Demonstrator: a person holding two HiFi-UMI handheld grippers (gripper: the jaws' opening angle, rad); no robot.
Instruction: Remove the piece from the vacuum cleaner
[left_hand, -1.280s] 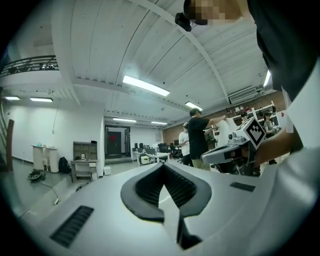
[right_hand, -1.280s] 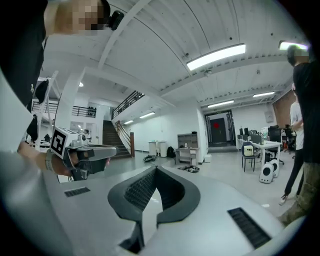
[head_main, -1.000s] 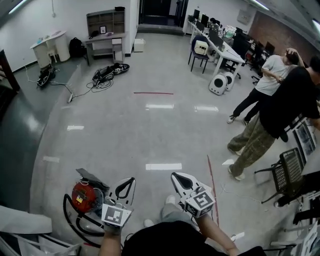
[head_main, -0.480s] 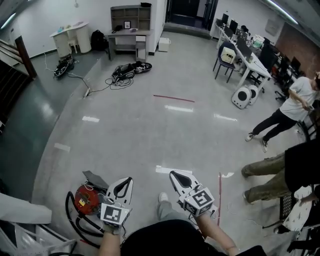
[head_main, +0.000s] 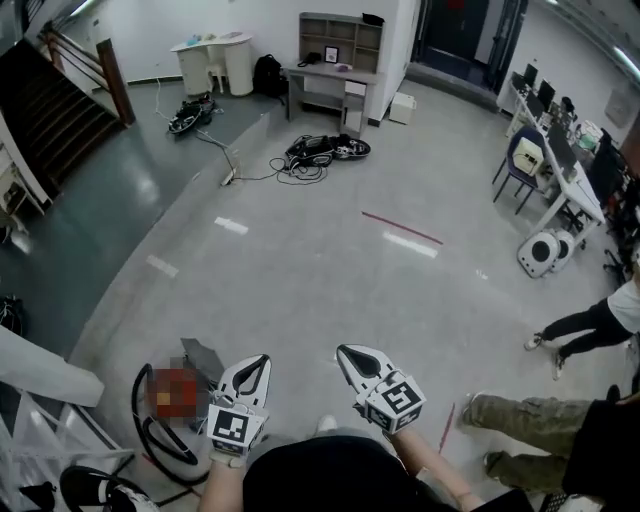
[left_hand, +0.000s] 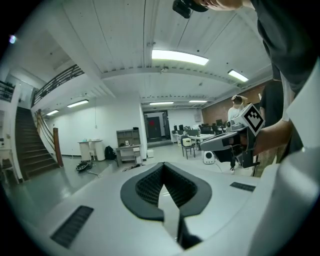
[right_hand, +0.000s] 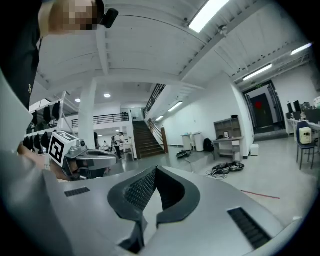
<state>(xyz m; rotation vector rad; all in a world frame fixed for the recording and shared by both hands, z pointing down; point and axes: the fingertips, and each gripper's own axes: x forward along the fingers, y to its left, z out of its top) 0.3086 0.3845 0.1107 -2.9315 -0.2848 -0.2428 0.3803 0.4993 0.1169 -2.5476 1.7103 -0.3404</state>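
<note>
- Left gripper (head_main: 254, 362), white shell with black ribbed pads: jaws pressed together, nothing between them (its own view shows just the pads meeting).
- Right gripper (head_main: 350, 354), same build: jaws together too, empty.
- Both are held out in front of the person, side by side with a gap between them, tips pointing away over the floor.
- Red canister vacuum cleaner (head_main: 172, 392) sits on the glossy grey floor (head_main: 300, 270) at the person's left, just beside the left gripper in the head view. Neither gripper touches it.
- Looping black hose (head_main: 140, 420) curls round the vacuum cleaner's near side.
- Dark grey flat piece (head_main: 205, 355) lies at the vacuum cleaner's far edge. I can't tell if it's attached or just lying against it.
- Right of the right gripper: a person's legs in khaki trousers (head_main: 530, 415).
- A second person in dark trousers (head_main: 585, 325) stands a bit farther out.
- Mid-floor: thin red tape line (head_main: 398, 227).
- White round machine (head_main: 545, 252) sits near the right-hand desks.
- Beyond the tape: tangle of black cables (head_main: 322, 150) on the floor.
- Far wall: grey shelved desk (head_main: 335, 50), with a white cabinet (head_main: 215, 62) left of it.
- Far left: dark staircase (head_main: 50, 110).
</note>
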